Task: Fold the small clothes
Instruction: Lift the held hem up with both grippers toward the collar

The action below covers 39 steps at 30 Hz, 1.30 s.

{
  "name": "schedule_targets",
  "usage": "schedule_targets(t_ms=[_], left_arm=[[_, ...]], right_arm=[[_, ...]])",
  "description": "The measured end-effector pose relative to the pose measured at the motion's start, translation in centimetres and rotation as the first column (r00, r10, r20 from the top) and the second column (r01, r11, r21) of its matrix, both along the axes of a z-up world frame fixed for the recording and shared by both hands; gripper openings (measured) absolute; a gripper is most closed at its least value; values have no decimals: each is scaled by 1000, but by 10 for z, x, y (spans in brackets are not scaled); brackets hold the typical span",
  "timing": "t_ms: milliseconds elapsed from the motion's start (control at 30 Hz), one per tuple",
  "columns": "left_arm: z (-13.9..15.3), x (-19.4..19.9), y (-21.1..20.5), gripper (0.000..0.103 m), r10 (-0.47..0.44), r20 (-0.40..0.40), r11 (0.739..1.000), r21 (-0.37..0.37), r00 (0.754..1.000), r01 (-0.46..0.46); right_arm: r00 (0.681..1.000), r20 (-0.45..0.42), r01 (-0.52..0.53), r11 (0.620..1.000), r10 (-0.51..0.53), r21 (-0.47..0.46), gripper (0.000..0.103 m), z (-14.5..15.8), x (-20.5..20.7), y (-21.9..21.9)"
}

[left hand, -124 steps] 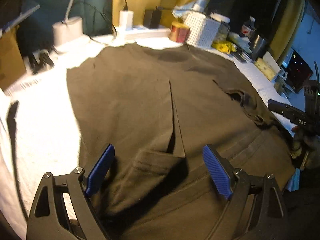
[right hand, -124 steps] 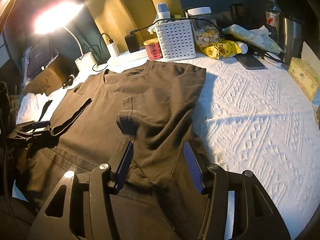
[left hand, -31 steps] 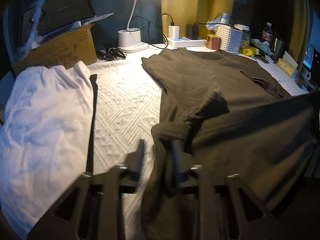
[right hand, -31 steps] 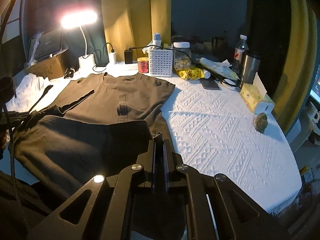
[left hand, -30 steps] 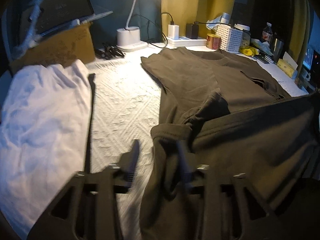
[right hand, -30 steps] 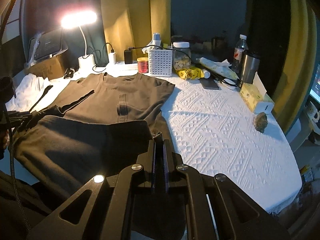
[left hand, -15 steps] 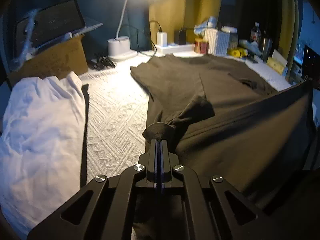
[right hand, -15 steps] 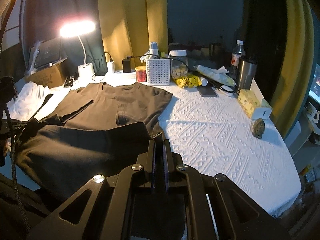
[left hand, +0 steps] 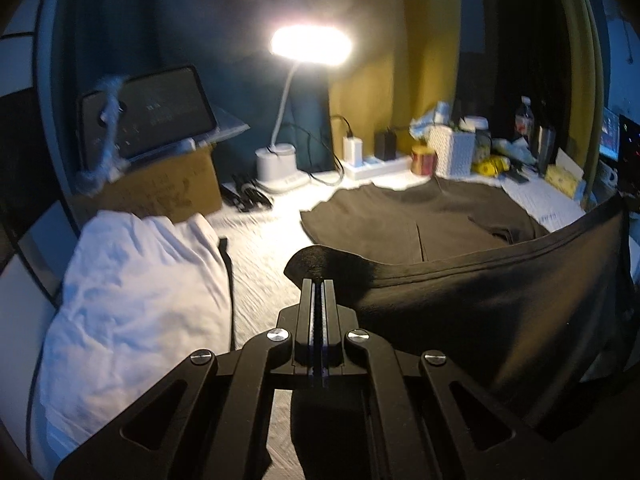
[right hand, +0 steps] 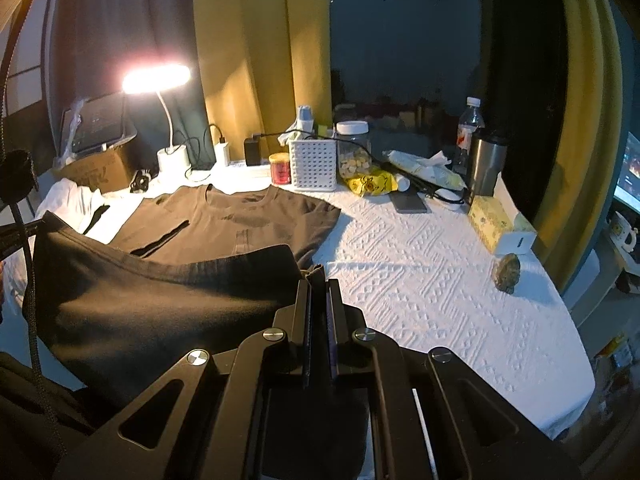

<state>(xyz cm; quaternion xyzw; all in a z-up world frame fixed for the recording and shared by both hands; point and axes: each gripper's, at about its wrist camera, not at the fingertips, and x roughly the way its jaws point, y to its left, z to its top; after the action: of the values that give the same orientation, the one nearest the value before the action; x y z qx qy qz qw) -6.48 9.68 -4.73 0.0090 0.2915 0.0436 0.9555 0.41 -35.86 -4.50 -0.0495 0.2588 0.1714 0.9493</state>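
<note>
A dark brown T-shirt (left hand: 420,220) lies on the white textured tablecloth (right hand: 432,272), its collar towards the back. Its bottom hem is lifted off the table and stretched between my two grippers. My left gripper (left hand: 318,282) is shut on the hem's left corner. My right gripper (right hand: 319,280) is shut on the hem's right corner; the shirt (right hand: 224,224) shows there too. The raised hem hangs as a dark band in front of the flat upper part. The sleeves are folded in over the chest.
A white garment (left hand: 132,280) lies at the left. A lit desk lamp (left hand: 280,168), cardboard box (left hand: 160,192), power strip, red tin (right hand: 280,168), white basket (right hand: 314,164), jar, bottle, steel tumbler (right hand: 484,164) and tissue box (right hand: 496,220) line the back and right.
Both grippers have risen and carried the hem up and towards the collar. The left gripper closed on the hem corner about a second ago; the right has stayed shut.
</note>
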Motion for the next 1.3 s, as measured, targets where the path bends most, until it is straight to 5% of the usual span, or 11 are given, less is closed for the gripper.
schedule_targets(t_ms=[733,1300], left_arm=[[48,18,7,0,74,174,997,20,982,-79],[69,74,11,0,68,244,991,96,967,-94]], right_arm=[[994,106,-17,999,12,45,8,40,38,1],[983,180,-28,999,21,42,8,61,114,17]])
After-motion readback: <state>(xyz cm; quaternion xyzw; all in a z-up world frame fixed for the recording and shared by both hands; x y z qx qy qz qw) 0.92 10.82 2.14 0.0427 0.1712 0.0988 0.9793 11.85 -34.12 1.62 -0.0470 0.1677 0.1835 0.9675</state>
